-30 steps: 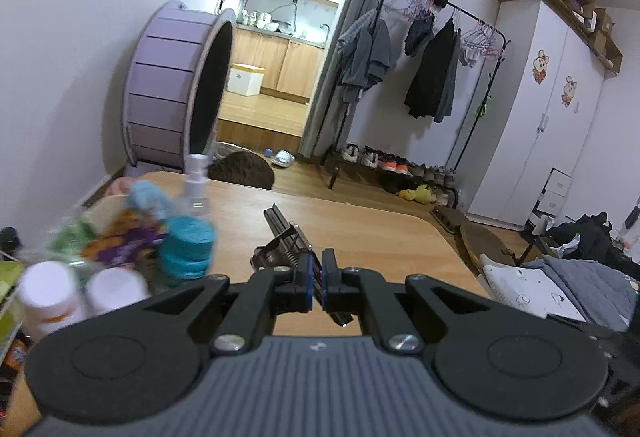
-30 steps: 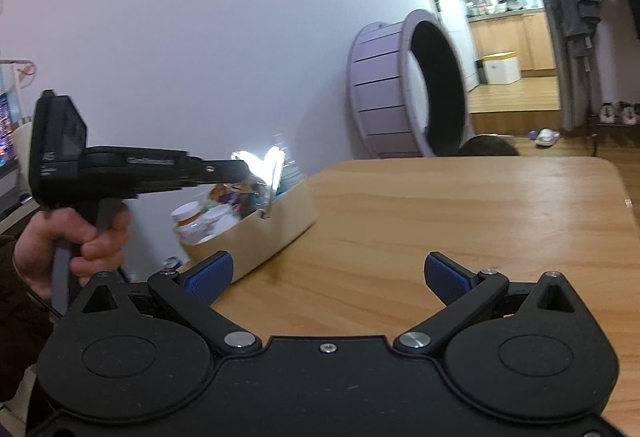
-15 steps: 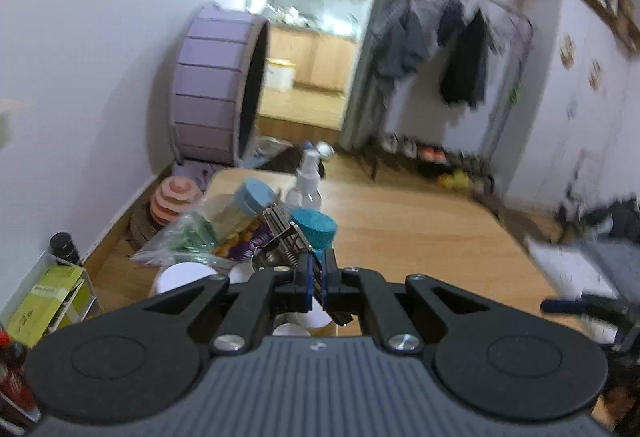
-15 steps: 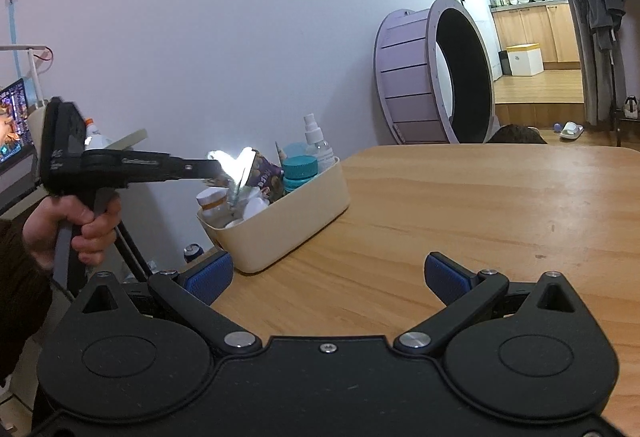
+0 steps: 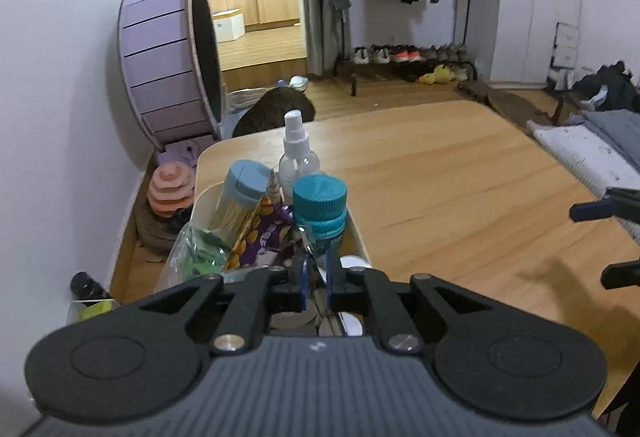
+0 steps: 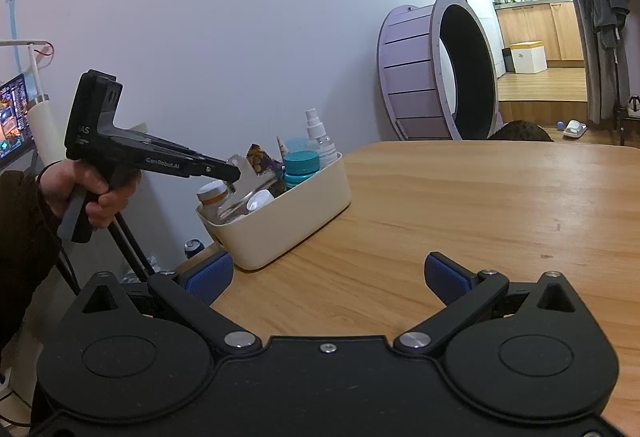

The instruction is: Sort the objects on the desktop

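**A:** Two grippers in play, so which one is working?

**B:** It's the left gripper [image 5: 317, 277], which is over the cream bin [image 6: 280, 221] at the table's [image 5: 440, 177] wall-side corner. Its jaws have just been opening and now stand slightly apart. The metal tool [image 6: 248, 173] sits between them, tilted, with its lower end down among the white-capped jars [image 6: 260, 199]. It looks released rather than pinched (a judgement, since the pads hide the contact).

**A:** How should the drop finish cleanly?

**B:** I'd widen the jaws further before lifting, so the tool slips free and isn't dragged back out. Then I'd back straight up and away. The teal-capped bottle [image 5: 320, 205] stands just ahead of the fingertips and the spray bottle [image 5: 298, 153] behind it, and both look easy to tip.

**A:** Is there room to move?

**B:** The bin is crowded and sits close to the table's edge on the wall side. Toward the middle the tabletop is bare wood, and the right gripper [image 6: 328, 273] waits there with its jaws wide apart and nothing in them.
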The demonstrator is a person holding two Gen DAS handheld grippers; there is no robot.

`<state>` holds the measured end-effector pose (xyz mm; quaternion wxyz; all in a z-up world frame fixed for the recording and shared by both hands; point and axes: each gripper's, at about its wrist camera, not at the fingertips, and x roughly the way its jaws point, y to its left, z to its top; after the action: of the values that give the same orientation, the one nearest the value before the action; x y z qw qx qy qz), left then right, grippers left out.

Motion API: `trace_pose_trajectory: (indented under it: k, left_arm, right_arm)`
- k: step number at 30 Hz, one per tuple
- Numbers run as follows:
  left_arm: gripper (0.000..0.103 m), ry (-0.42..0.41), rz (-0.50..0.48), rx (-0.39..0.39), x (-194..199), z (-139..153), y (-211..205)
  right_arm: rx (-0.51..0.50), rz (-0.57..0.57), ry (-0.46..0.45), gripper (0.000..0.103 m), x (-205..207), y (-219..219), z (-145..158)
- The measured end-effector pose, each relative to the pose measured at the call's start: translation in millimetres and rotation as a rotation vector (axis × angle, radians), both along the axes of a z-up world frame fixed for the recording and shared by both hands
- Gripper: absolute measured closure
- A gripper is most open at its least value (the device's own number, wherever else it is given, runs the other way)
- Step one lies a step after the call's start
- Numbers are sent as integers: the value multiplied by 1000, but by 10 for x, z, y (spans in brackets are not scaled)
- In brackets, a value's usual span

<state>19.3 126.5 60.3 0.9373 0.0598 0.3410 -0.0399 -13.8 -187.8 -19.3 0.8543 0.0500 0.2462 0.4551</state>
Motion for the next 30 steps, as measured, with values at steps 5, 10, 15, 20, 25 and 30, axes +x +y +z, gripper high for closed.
trace_pose_trajectory:
  k: [5,10,15,20,25,30]
  left_arm:
    - [60,-88,39,-42,-235,46,20]
    - [35,-174,61,-125,-587,81,23]
    - [19,-142,112,-153,-803,59,2]
    - [10,-105,190,-143,-915,81,40]
    - [0,-83,217,-162,-1003,183,117]
    - [0,-47,217,-161,-1002,242,120]
  right_arm:
    - [13,-7,-15,0,-12,-17,22]
    - [17,-10,-24,0,-12,7,33]
    - [5,1,-20,0,-5,144,62]
    - [-23,35,-24,0,7,400,245]
    - [-56,61,-39,0,66,734,501]
    - [-145,109,-54,0,131,1098,705]
